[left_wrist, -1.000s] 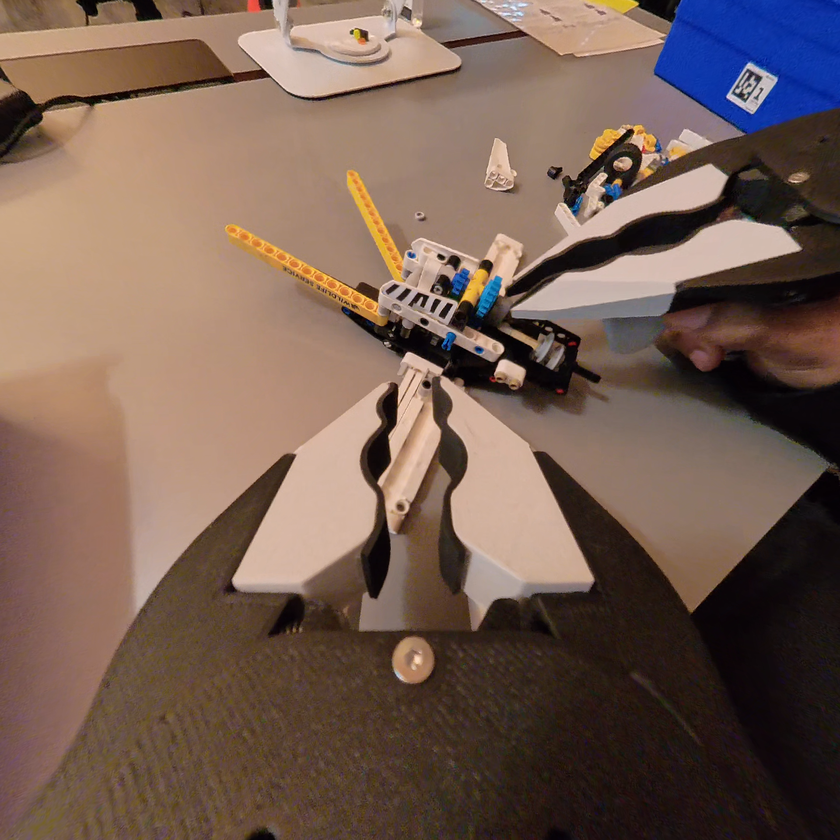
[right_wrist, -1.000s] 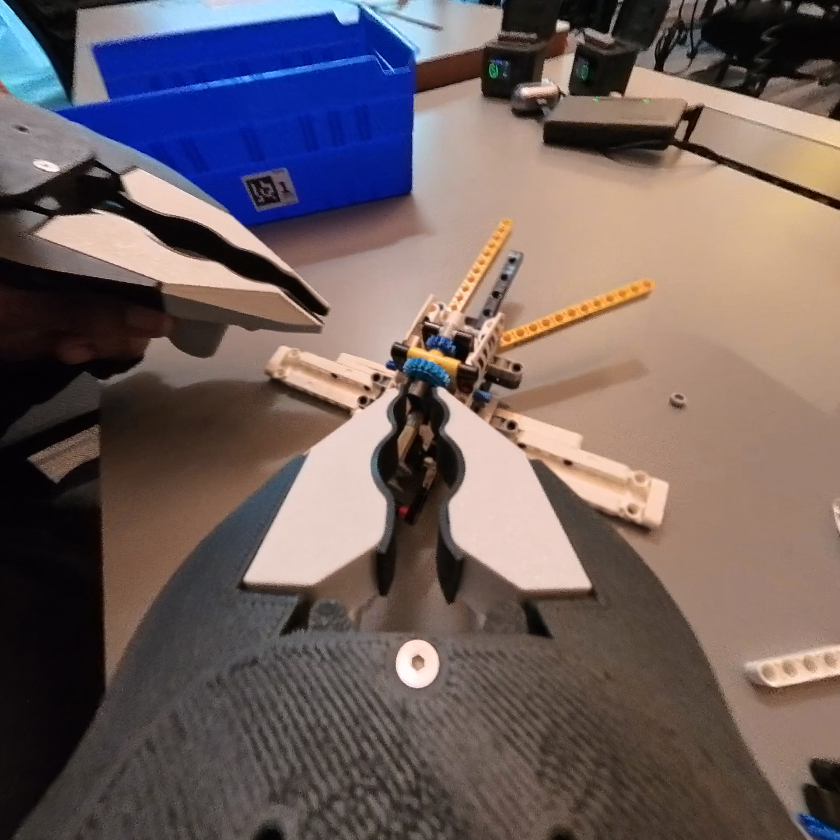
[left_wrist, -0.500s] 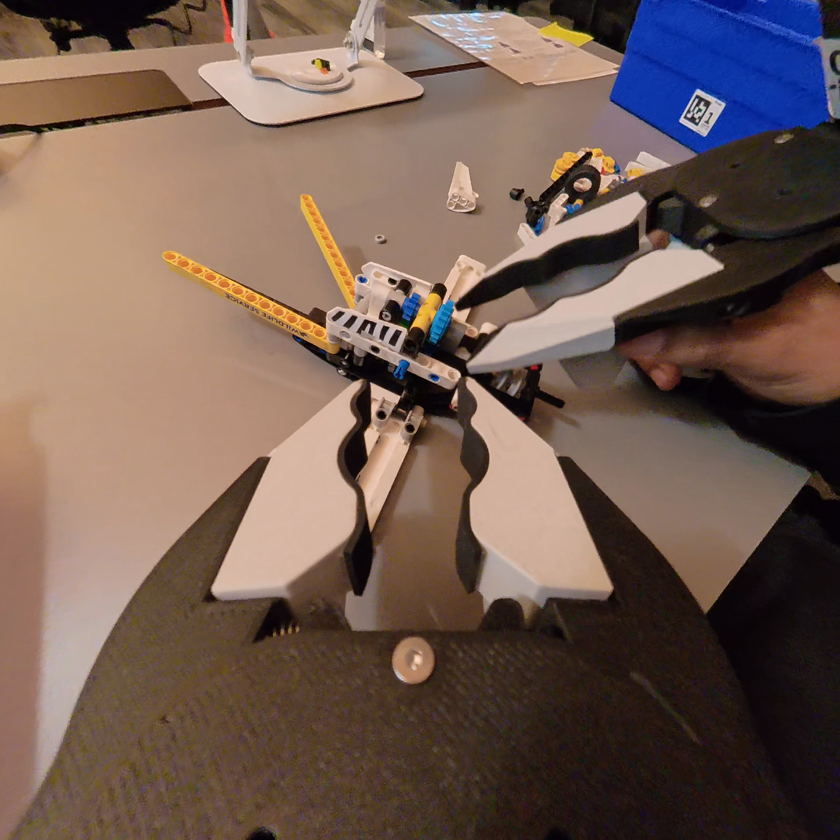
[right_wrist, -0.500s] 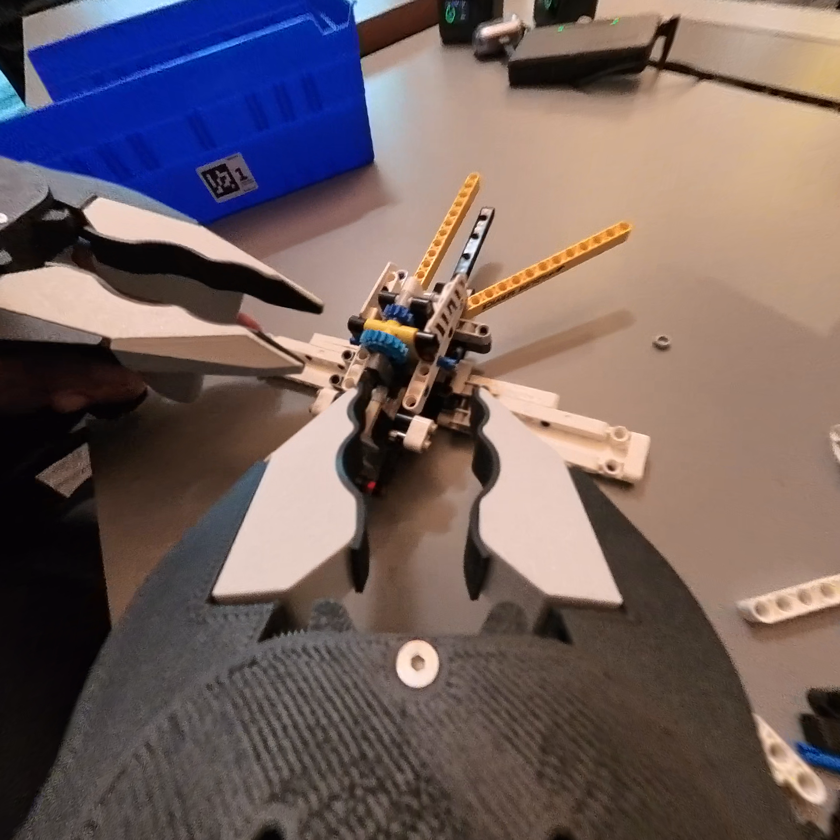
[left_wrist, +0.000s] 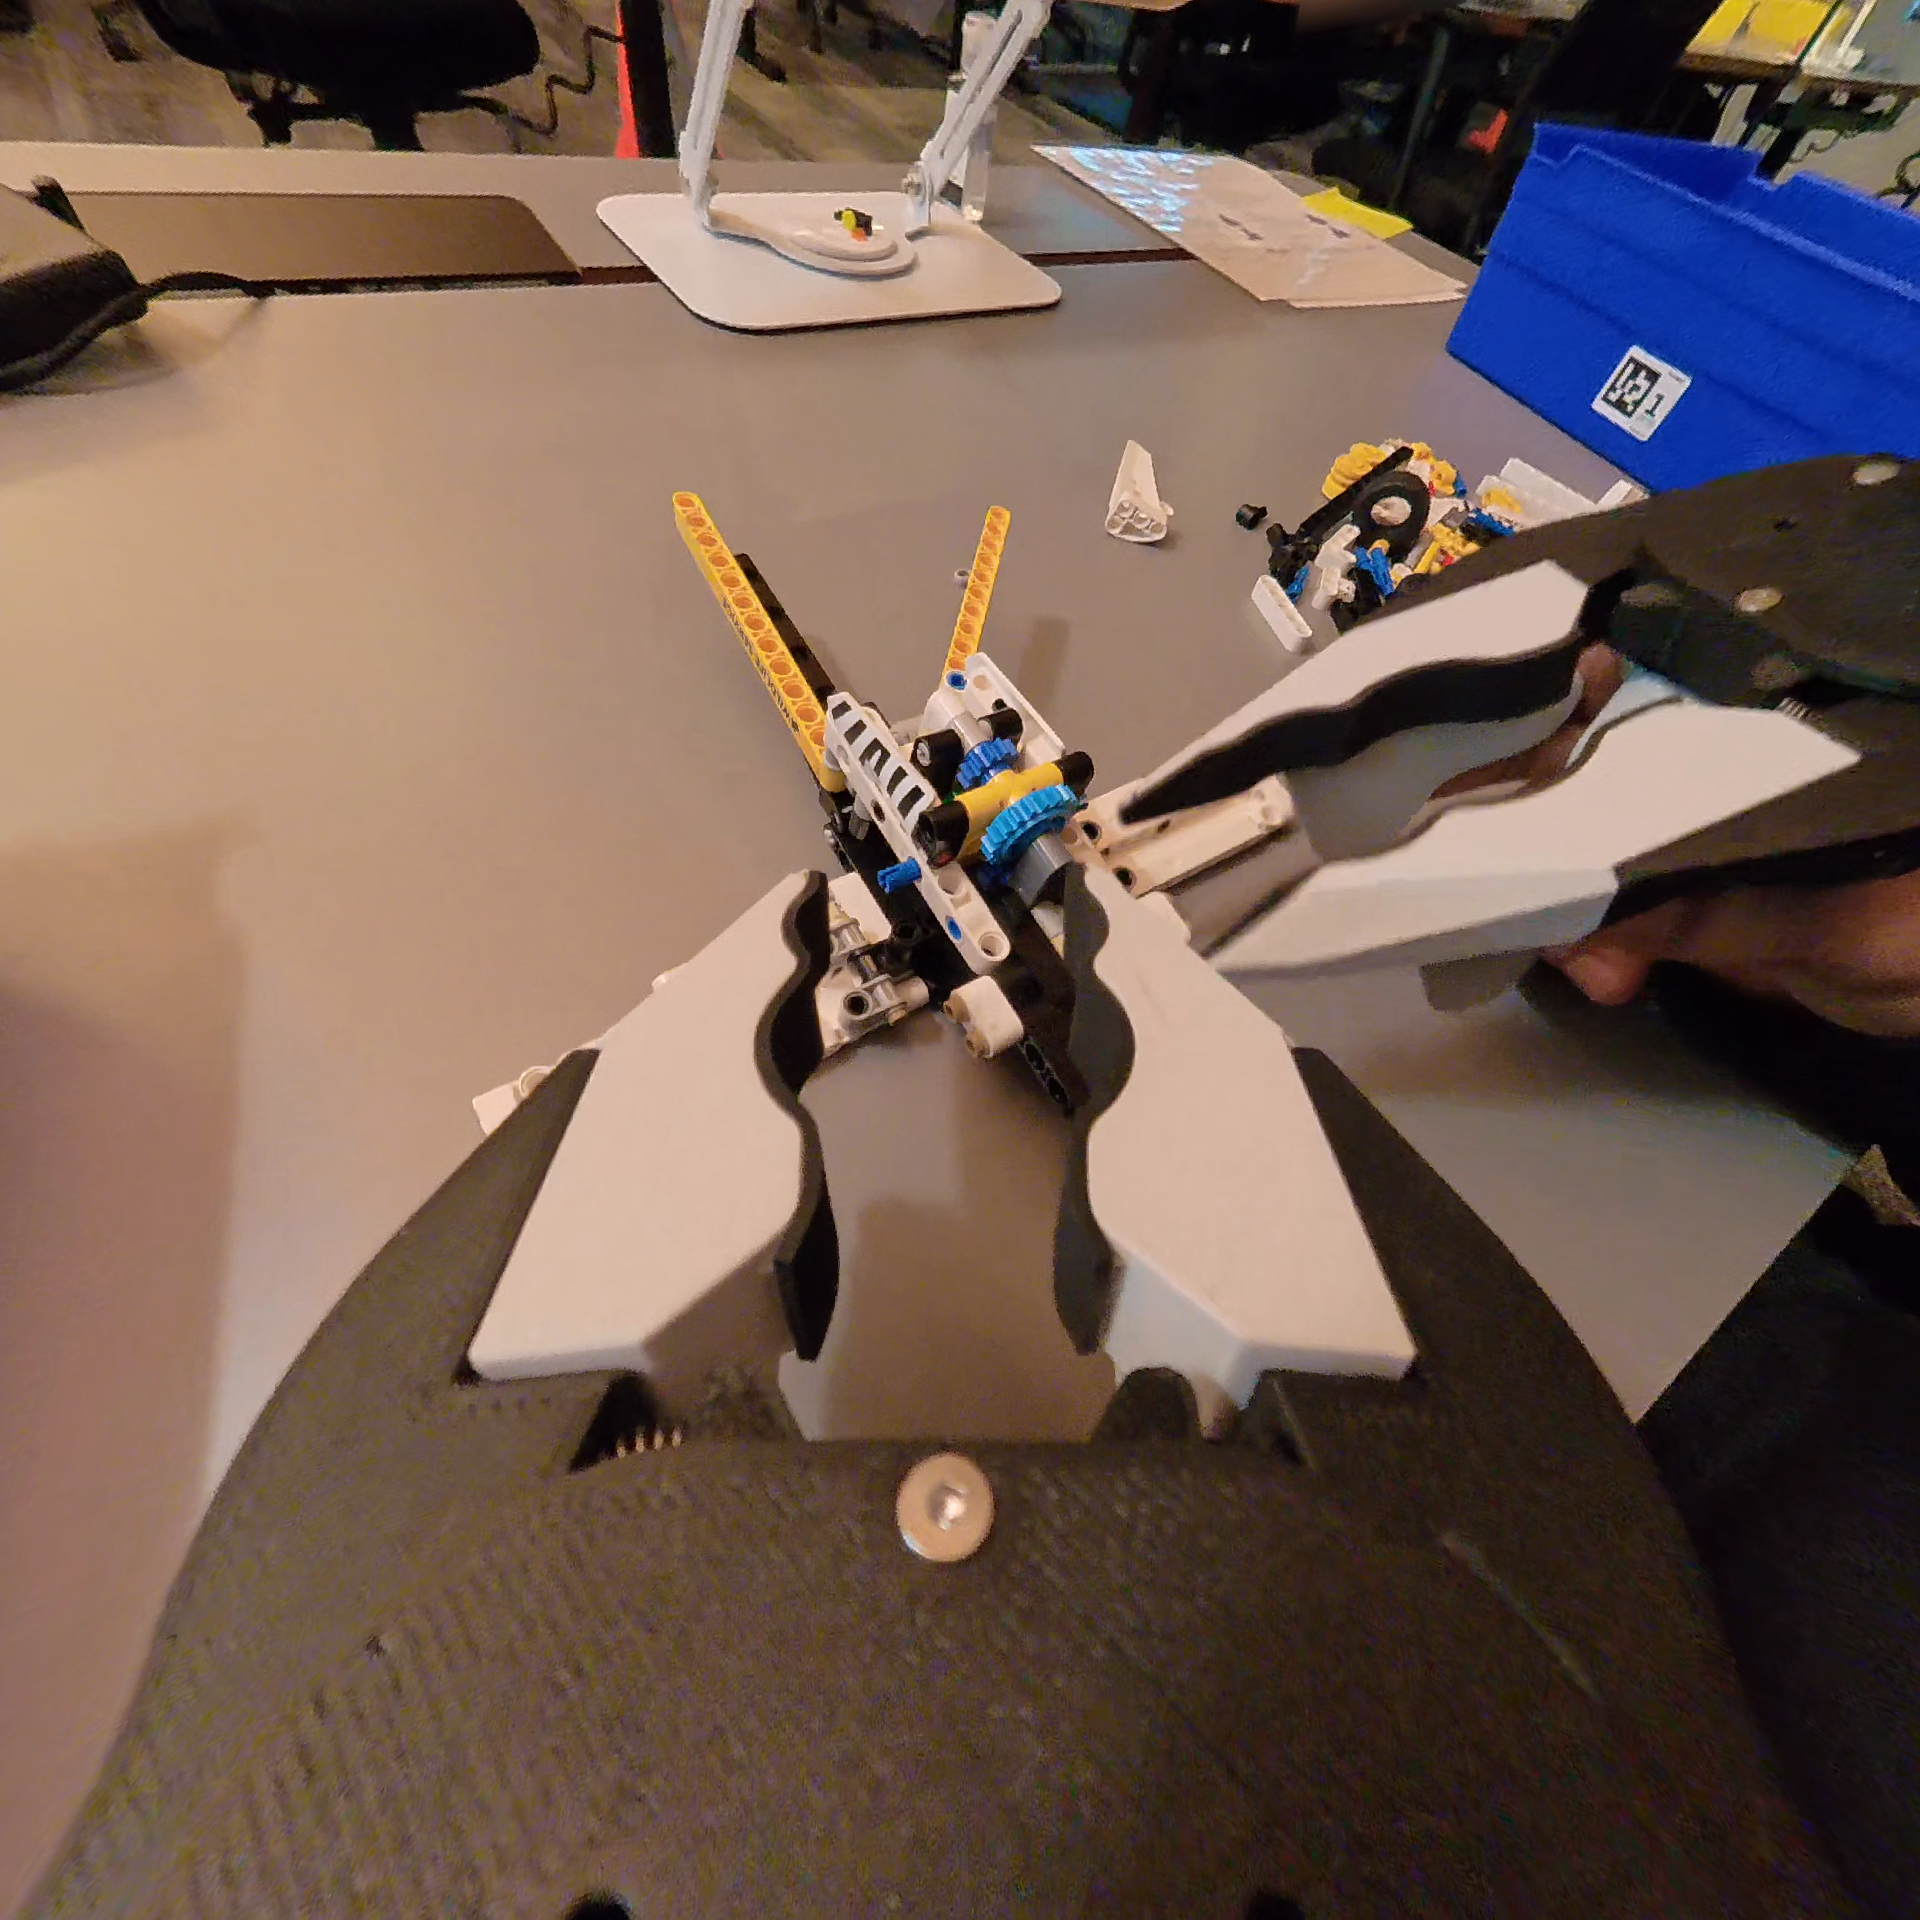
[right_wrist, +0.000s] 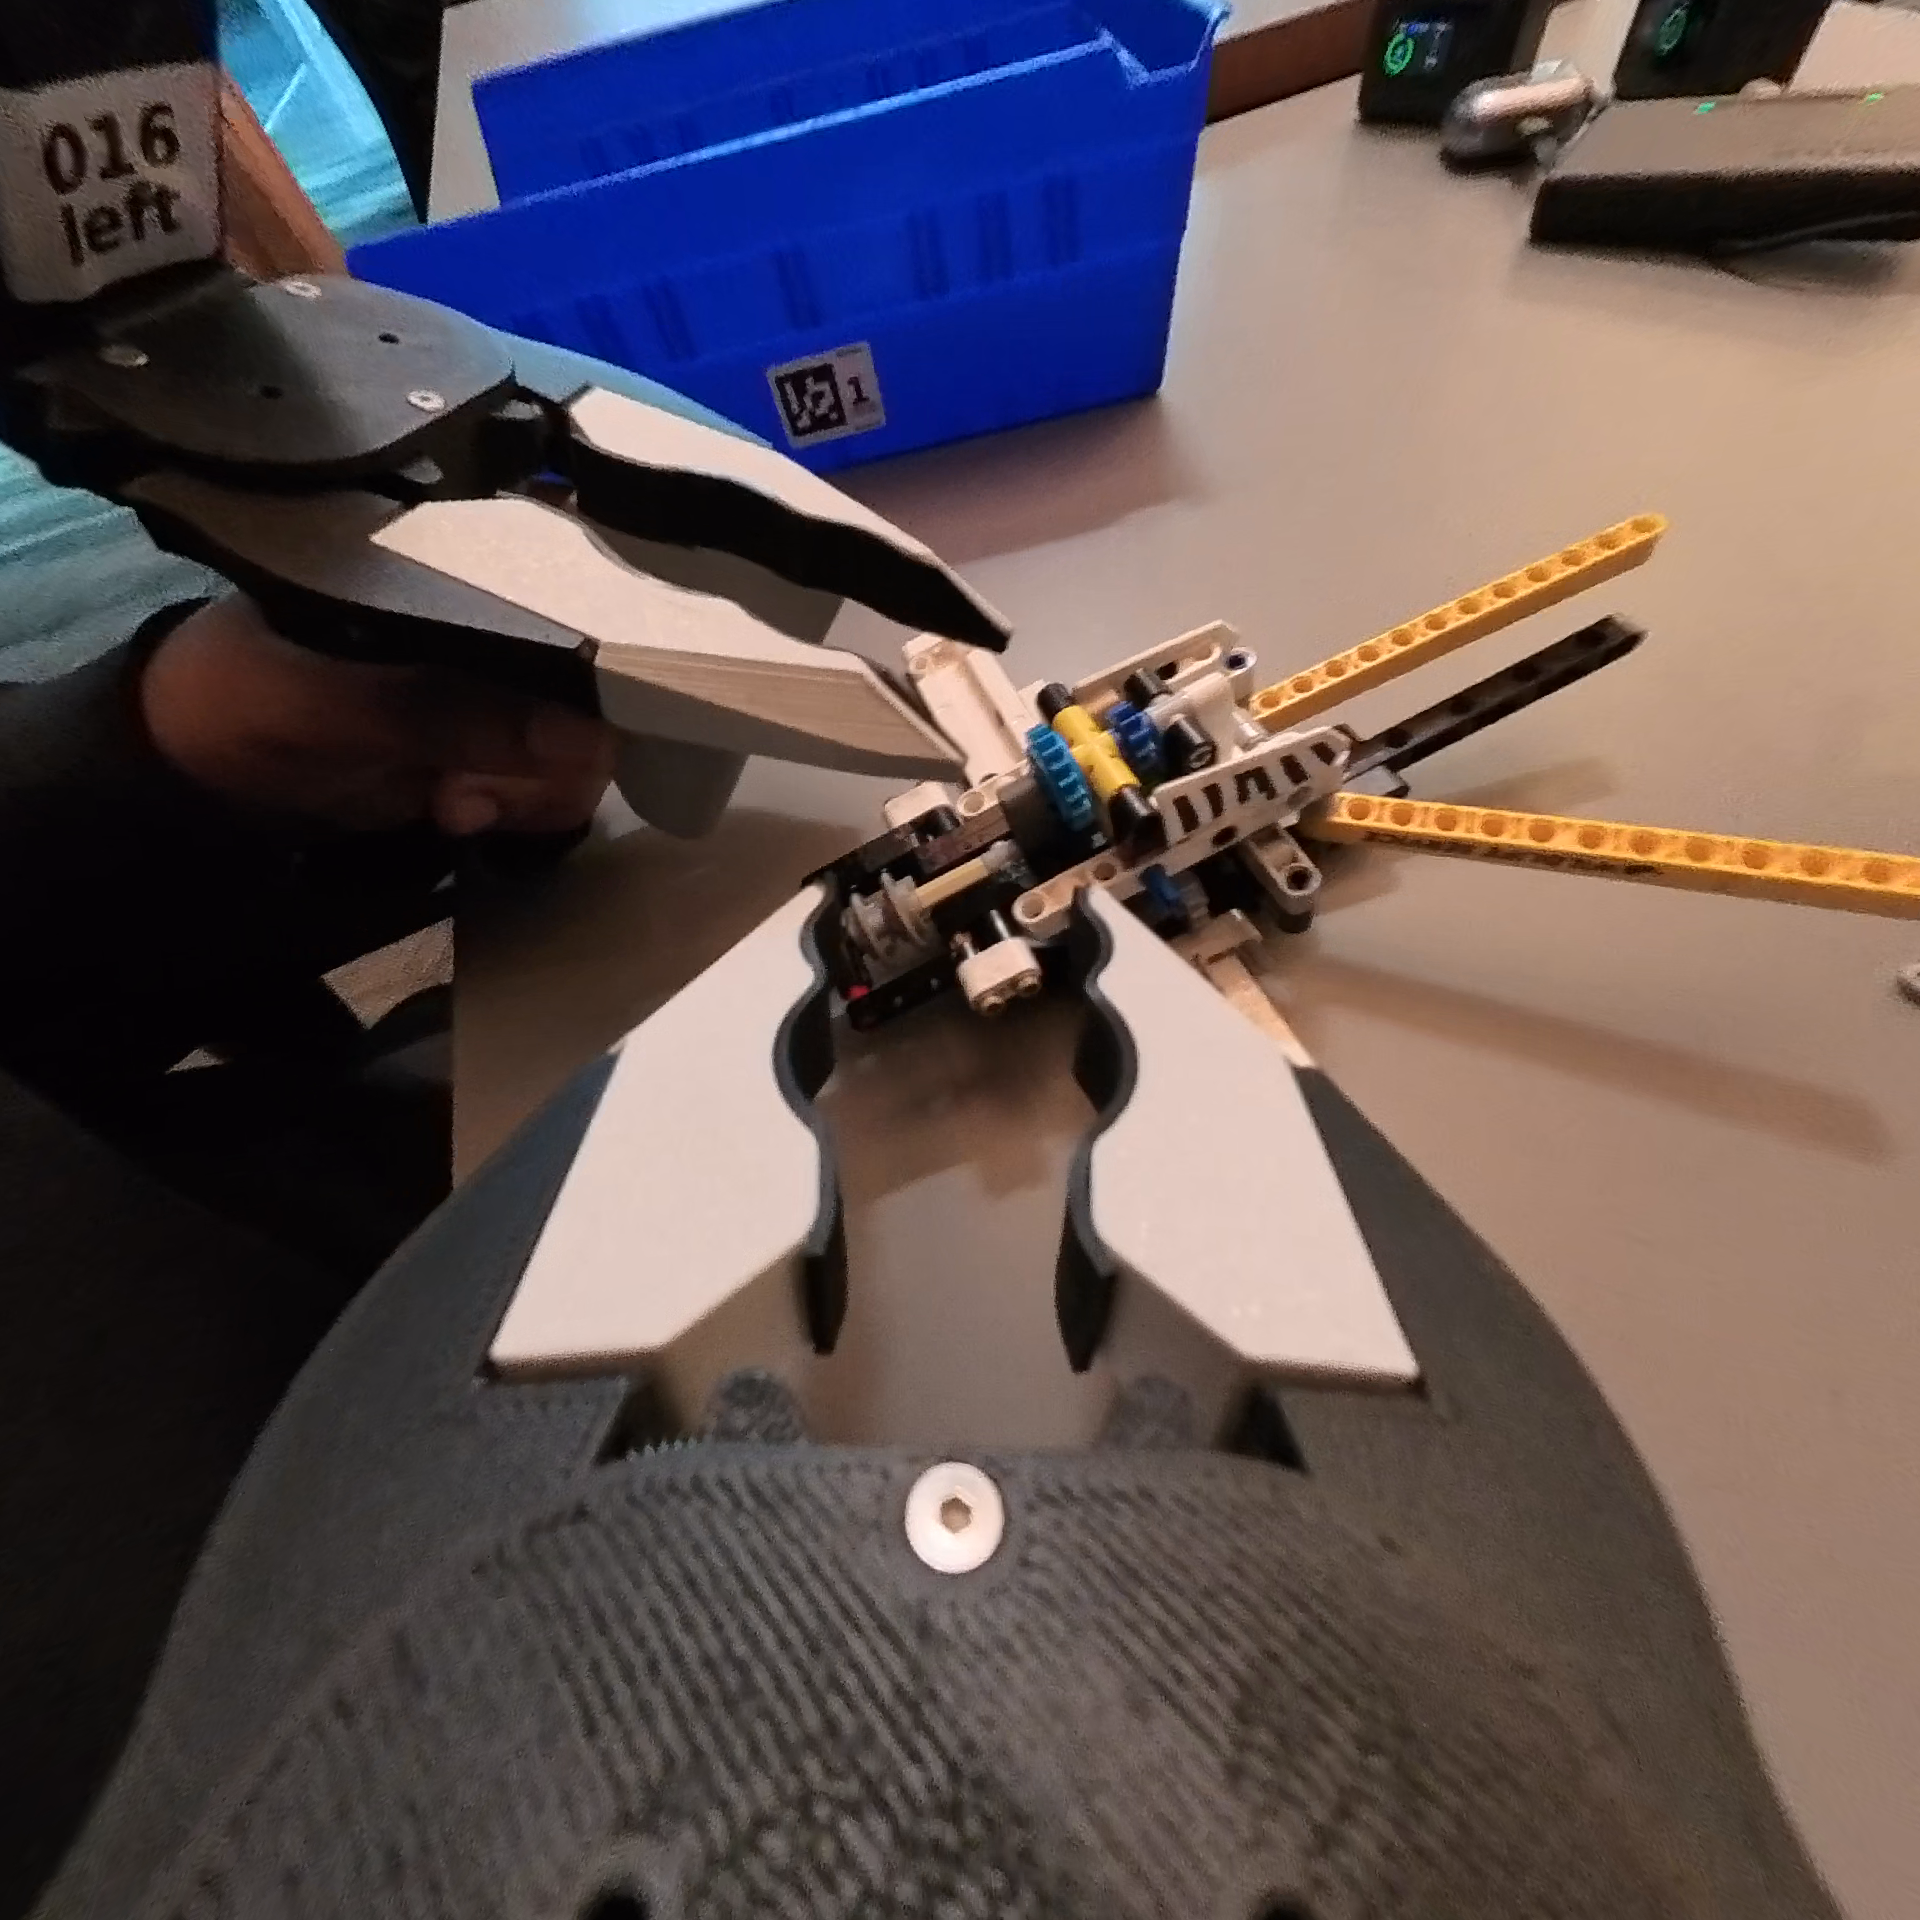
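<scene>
A brick model (left_wrist: 940, 821) of white, black, yellow and blue pieces lies in the middle of a grey table (left_wrist: 416, 623). The left gripper (left_wrist: 940, 935) and the right gripper (right_wrist: 951, 940) both stand wide apart around its near end, gripping nothing. A blue bin (right_wrist: 831, 229) sits behind, and loose pieces (left_wrist: 1361, 530) lie near it.

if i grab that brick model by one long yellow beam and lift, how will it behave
The brick model probably lifts as one fairly stiff, light piece, being pinned plastic. The yellow beam sticks far out, so the heavier geared core would likely sag or pivot at its joint. Small pins may pop loose.
</scene>
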